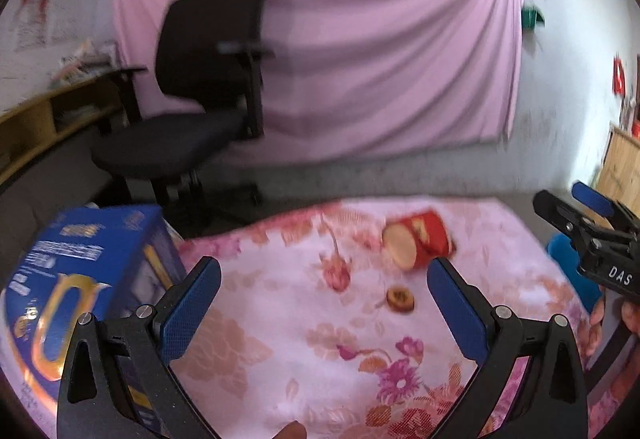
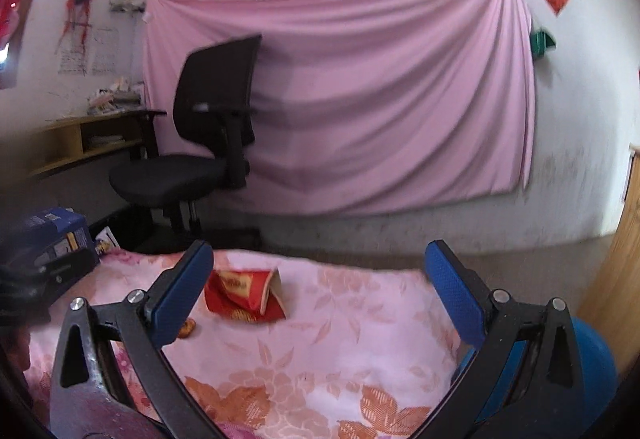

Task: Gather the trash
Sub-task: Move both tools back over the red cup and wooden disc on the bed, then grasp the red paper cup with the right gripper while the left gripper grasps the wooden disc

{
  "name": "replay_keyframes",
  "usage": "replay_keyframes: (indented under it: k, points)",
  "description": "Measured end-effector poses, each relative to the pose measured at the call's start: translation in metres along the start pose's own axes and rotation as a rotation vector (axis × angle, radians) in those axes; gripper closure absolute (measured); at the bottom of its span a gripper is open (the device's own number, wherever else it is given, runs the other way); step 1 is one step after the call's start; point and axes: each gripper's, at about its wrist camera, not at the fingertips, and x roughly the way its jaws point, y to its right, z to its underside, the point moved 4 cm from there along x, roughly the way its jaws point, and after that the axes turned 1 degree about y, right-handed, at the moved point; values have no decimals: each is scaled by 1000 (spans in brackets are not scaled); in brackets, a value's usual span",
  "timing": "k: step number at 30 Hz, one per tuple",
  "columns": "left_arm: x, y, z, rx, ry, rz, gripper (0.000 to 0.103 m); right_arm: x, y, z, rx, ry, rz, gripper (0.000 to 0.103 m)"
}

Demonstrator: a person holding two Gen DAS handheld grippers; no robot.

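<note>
Cup (image 1: 416, 239) lying on tablecloth (image 1: 280, 339) (box (image 1: 80, 279) at left edge), chair (image 1: 200, 99) behind.

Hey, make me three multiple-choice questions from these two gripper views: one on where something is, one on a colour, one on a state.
1. Where does the blue box sit on the floral tablecloth?
A. its left edge
B. its right edge
C. its middle

2. What colour is the crushed paper cup?
A. green
B. red
C. black

3. How do the jaws of the left gripper stand?
A. shut on the cup
B. shut on nothing
C. open, holding nothing

Answers:
1 A, it fills the left wrist view's lower left.
2 B, red with yellow print in both views.
3 C, bare cloth shows between the blue pads.
</note>
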Motion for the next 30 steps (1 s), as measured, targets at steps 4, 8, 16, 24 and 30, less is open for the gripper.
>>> replay_keyframes:
  k: [4, 8, 16, 24, 30]
  points:
    - [26, 6, 8, 7, -104, 35, 2, 29, 2, 14, 34, -137, -51, 0]
    - [49, 14, 12, -4, -191, 94, 13, 47, 3, 22, 73, -225, -95, 0]
    - [86, 39, 20, 36, -335, 194, 51, 87, 14, 42, 218, -410, -192, 0]
    - [88, 28, 20, 0, -328, 178, 76, 96, 14, 46, 246, -460, -210, 0]
    - [69, -29, 21, -198, -252, 58, 76, 103, -7, 43, 194, -480, -253, 0]
